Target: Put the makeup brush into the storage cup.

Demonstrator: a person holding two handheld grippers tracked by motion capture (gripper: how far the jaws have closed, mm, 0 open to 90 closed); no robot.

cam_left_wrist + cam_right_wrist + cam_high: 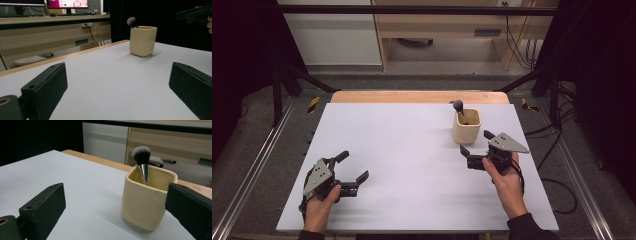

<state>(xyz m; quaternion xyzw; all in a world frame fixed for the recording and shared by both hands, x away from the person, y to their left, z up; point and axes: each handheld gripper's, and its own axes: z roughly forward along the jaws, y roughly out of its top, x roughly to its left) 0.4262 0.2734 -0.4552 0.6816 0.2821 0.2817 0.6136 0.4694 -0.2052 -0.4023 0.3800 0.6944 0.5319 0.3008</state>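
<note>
The makeup brush's (141, 157) handle is hidden inside the cream cup (145, 202); the cup's right wall sits behind the right gripper's (117, 207) jaw.

The high view looks forward and down from above the person's side onto the whole pale grey tabletop (412, 165), far enough back to take in the floor and wooden furniture beyond. The left gripper view sits low over that tabletop, facing across it to the distant square cream ceramic cup (143, 40) holding a dark-bristled makeup brush (132, 22). The right gripper view, equally low, faces the same cup from close by.
</note>
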